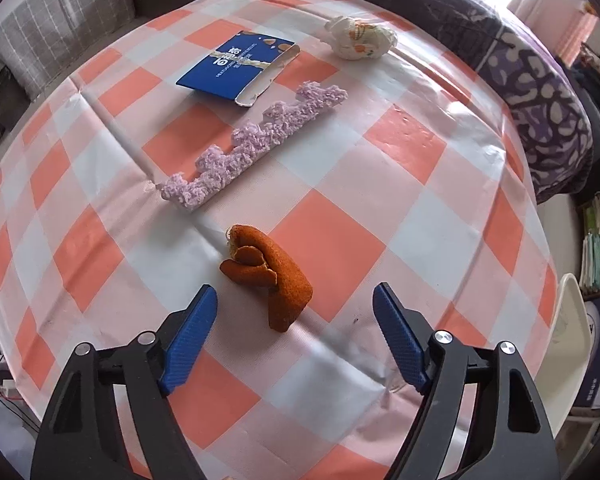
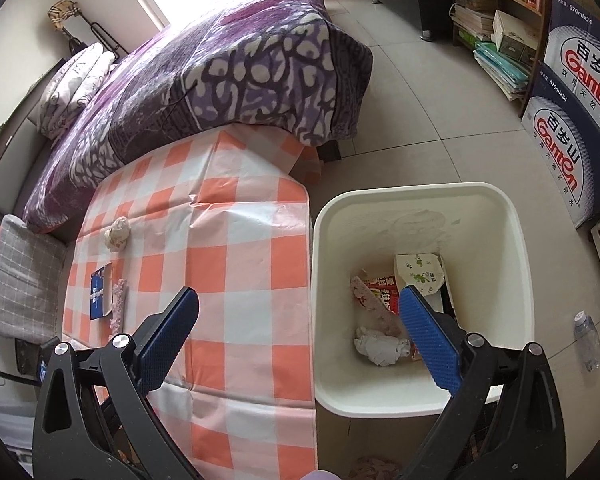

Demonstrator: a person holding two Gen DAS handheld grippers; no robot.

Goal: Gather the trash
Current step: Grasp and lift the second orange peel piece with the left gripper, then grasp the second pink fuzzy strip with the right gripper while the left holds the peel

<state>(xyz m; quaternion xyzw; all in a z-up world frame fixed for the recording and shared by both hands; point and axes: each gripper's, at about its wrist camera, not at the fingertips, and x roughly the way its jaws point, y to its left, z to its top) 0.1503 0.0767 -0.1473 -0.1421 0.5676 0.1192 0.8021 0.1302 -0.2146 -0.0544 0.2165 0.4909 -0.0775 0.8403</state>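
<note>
A piece of brown orange peel [image 1: 272, 276] lies on the orange-and-white checked tablecloth [image 1: 400, 152]. My left gripper [image 1: 295, 291] hovers over it, open, the peel's near end between the blue fingertips and touching neither. Farther back lie a fuzzy purple strip [image 1: 256, 144], a torn blue packet [image 1: 236, 66] and a crumpled paper ball [image 1: 360, 38]. My right gripper [image 2: 299, 293] is open and empty, straddling the table's edge and the white bin [image 2: 420, 396]. Inside the bin are crumpled white paper [image 2: 380, 346], a green-printed carton [image 2: 418, 274] and a pinkish strip [image 2: 374, 308].
A bed with a purple blanket [image 2: 220, 72] borders the table's far side, and a grey checked cushion [image 1: 60, 28] lies at its left. Beyond the bin stand a bookshelf [image 2: 496, 20] and stacked water cartons [image 2: 576, 132]. A plastic bottle [image 2: 588, 340] stands on the tiled floor.
</note>
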